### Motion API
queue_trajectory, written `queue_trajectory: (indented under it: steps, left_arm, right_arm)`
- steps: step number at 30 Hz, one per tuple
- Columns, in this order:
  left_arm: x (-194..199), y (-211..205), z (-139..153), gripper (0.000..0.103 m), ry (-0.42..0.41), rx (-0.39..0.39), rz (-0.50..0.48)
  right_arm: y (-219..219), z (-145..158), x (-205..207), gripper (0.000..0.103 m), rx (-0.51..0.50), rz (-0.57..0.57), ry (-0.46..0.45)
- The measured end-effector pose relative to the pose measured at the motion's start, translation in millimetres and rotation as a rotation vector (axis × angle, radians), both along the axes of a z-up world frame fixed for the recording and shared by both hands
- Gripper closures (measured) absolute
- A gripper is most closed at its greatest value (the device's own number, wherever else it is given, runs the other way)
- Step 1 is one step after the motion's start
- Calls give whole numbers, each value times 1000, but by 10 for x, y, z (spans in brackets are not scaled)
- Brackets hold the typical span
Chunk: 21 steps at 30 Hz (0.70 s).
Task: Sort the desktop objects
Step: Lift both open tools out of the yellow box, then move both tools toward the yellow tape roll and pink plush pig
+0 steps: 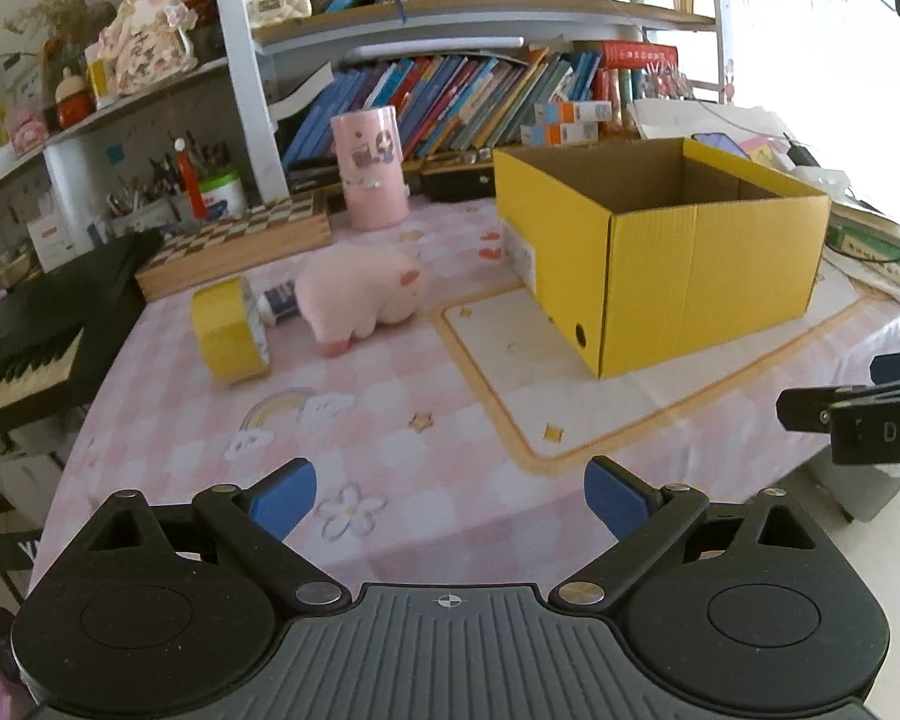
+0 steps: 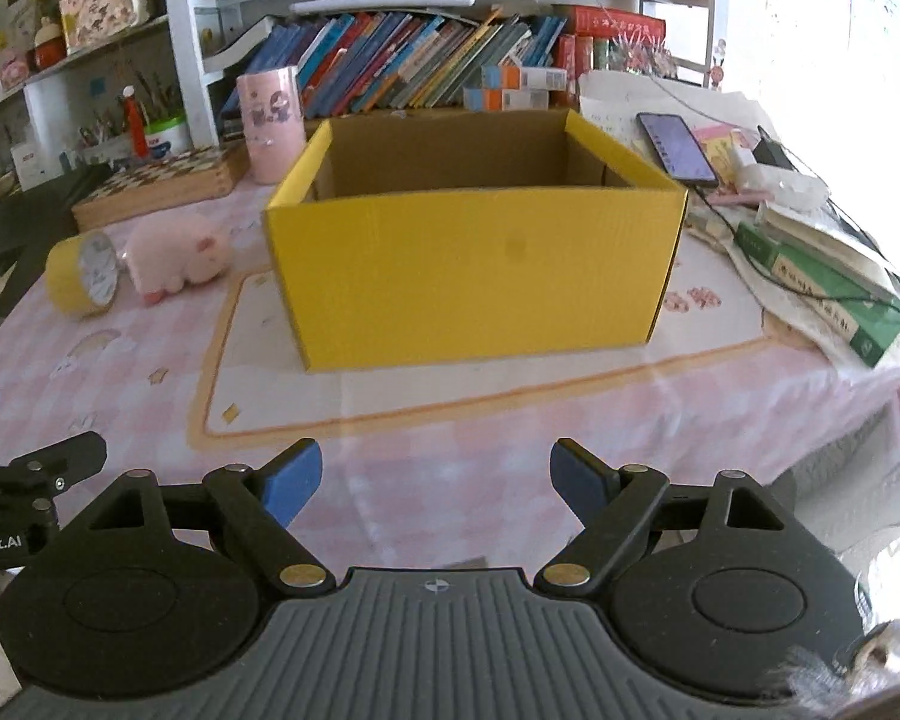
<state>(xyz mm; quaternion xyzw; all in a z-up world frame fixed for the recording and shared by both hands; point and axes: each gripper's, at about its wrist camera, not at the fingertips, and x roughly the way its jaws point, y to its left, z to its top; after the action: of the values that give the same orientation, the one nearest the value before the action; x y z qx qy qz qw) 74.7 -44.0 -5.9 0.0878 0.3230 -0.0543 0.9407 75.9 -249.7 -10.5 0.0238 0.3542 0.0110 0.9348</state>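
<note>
An open yellow cardboard box (image 1: 696,264) stands on the pink checked tablecloth; it also shows in the right wrist view (image 2: 474,276). Left of it lie a pink plush pig (image 1: 360,297) (image 2: 177,258), a yellow alarm clock (image 1: 228,330) (image 2: 84,279) on its side, and a small blue-white bottle (image 1: 279,300) behind them. A pink cylinder cup (image 1: 369,168) (image 2: 270,126) stands at the back. My left gripper (image 1: 450,498) is open and empty near the front edge. My right gripper (image 2: 435,480) is open and empty in front of the box.
A chessboard box (image 1: 234,246) and a keyboard piano (image 1: 36,336) sit at the left. Bookshelves line the back. A phone (image 2: 675,147), green books (image 2: 828,294), papers and cables lie right of the box. The right gripper's side shows at the right edge of the left wrist view (image 1: 858,414).
</note>
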Motion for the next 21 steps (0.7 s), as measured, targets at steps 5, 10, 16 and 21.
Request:
queue_trajectory:
  steps: [5,10,16,21]
  left_arm:
    - [-134,160,-20,5,12,-1,-2]
    - [-247,319,-26,5,16,3,0]
    - [-344,527,-34,5,21,7,19]
    - [-422,714,-36,5,19,7,51]
  right_arm:
    - [200,-36,-178,20,1,17,16]
    - [405,-49,-302,19,-2,43,18]
    - [653,-63,-381,18,-5,82,21]
    - [861,-81,-387,18,-5,125,26]
